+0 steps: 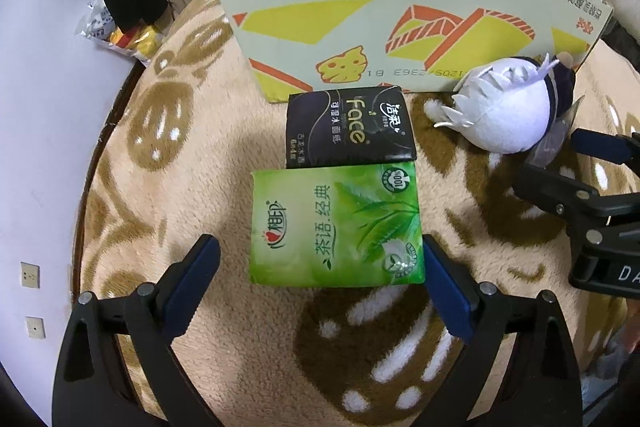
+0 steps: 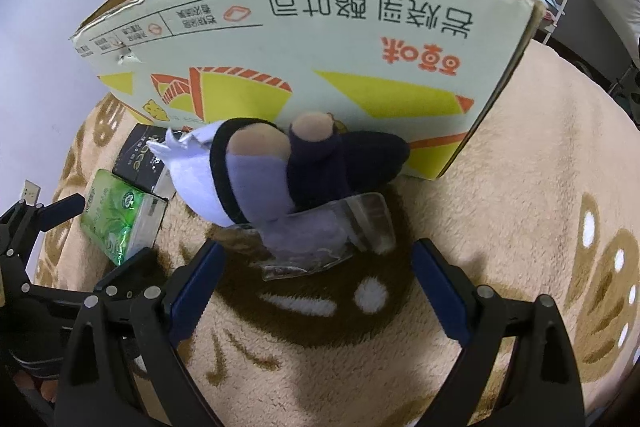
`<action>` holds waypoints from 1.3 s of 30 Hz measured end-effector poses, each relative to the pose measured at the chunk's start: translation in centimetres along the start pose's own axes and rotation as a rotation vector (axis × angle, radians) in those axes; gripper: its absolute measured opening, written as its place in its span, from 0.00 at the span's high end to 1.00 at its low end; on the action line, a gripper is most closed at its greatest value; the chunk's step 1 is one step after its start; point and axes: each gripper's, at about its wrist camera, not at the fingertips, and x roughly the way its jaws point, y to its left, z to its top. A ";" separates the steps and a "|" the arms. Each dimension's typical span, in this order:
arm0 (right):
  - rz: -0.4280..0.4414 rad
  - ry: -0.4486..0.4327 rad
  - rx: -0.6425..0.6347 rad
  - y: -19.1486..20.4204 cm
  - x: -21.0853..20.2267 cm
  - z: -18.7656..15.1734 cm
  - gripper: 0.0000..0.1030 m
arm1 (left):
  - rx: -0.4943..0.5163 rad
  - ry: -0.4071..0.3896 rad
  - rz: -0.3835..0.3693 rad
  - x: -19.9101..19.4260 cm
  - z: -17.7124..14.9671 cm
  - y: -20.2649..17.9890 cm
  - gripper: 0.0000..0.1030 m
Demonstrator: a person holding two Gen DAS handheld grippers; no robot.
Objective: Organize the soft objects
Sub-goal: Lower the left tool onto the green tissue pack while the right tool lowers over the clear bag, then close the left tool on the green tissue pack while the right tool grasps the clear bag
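While both grippers point down at the fuzzy tan blanket (image 1: 224,163), a big cardboard box (image 1: 400,11) stands at the far side of it. Right in front of the box lies a black tissue pack (image 1: 350,129). A green tissue pack (image 1: 336,227) lies just in front of the black one, touching its near edge. The left gripper (image 1: 320,267) hangs over the green pack with its blue fingers (image 1: 196,275) wide apart, one on each side of the pack's near end; the right-hand pad looks very close to the pack's edge, but nothing is squeezed. A plush doll (image 2: 256,171) in white, purple and dark blue lies against the box front, just beside the black pack. Clear plastic wrap (image 2: 360,223) sits under the doll. The right gripper (image 2: 318,281) hangs near the doll with its fingers (image 2: 440,291) wide apart and holds nothing.
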 end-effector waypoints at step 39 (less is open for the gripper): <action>0.060 0.015 0.025 -0.1 -0.8 -0.4 0.34 | -0.042 -0.012 -0.052 -2.1 -0.9 0.1 0.29</action>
